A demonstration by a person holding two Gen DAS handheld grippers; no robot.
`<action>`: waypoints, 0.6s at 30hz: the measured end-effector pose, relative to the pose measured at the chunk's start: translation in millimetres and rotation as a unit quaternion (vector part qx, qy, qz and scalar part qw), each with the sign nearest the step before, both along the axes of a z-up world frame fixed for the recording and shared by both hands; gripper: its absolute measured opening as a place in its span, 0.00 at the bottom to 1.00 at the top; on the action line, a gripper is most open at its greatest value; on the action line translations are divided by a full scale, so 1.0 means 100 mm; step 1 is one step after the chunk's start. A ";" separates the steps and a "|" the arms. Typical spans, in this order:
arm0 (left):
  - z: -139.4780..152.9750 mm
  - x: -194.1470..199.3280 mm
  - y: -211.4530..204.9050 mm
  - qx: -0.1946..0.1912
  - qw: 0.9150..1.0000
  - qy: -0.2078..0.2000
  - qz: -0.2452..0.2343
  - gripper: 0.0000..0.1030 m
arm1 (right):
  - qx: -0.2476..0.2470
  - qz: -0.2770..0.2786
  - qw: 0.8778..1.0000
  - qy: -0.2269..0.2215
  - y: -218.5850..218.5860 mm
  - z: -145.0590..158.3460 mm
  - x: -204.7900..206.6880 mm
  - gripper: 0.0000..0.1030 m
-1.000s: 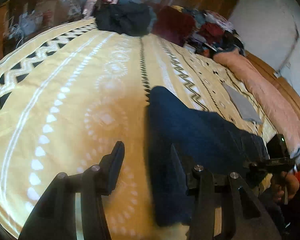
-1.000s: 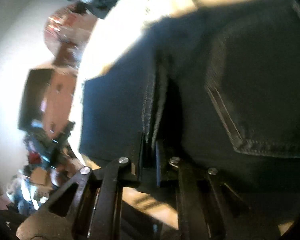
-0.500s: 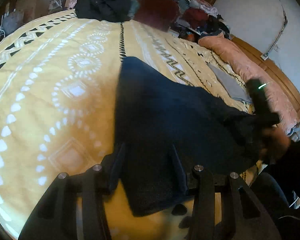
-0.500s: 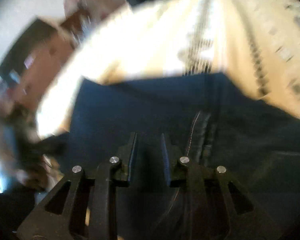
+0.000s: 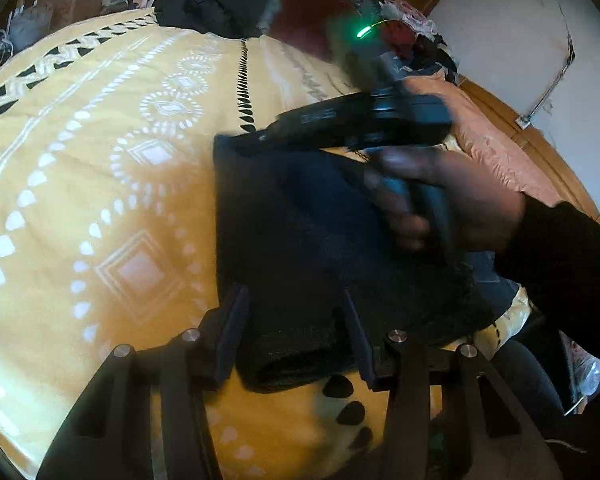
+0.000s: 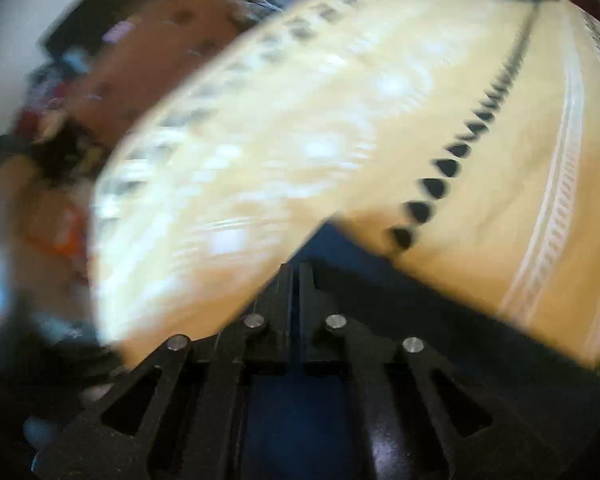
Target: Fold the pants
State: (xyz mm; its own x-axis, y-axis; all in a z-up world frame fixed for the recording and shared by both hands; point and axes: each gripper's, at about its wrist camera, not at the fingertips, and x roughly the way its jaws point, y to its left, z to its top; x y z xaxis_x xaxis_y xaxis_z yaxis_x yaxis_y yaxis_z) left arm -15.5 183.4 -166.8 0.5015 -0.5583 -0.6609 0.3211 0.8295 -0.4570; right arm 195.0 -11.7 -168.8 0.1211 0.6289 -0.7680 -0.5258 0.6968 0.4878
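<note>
Pants [image 5: 320, 248], one pair; two hand-held grippers, left [image 5: 296, 332], right [image 6: 296, 276] seemingly pinching fabric.

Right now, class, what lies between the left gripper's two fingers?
In the left wrist view, the near folded edge of the dark pants lies between the left gripper fingers, on the yellow bedspread.

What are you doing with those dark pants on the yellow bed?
A person is folding dark blue pants on a yellow patterned bedspread. The right tool is shut on a fold of the cloth and carries it across the pants. The left tool straddles the near edge with its jaws apart.
</note>
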 end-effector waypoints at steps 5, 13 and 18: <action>0.05 -0.01 0.28 -0.037 0.999 0.001 0.013 0.48 | 0.027 -0.016 0.997 -0.072 -0.27 0.48 -0.33 0.08; 0.03 -0.03 0.88 -0.063 0.995 0.005 0.077 0.48 | -0.028 -0.058 0.992 -0.104 -0.88 0.13 -1.63 0.08; 0.10 0.12 1.03 -0.081 0.993 0.005 0.089 0.51 | -0.088 -0.088 0.981 -0.148 -0.98 0.36 -2.16 0.21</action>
State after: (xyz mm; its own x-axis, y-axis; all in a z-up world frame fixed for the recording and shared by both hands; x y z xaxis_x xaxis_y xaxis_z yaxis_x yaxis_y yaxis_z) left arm -3.5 286.6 -157.2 0.5958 -0.5609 -0.5749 0.1717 0.7882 -0.5910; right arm -20.5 -110.2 -132.5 0.4499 0.4390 -0.7777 -0.4898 0.8495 0.1962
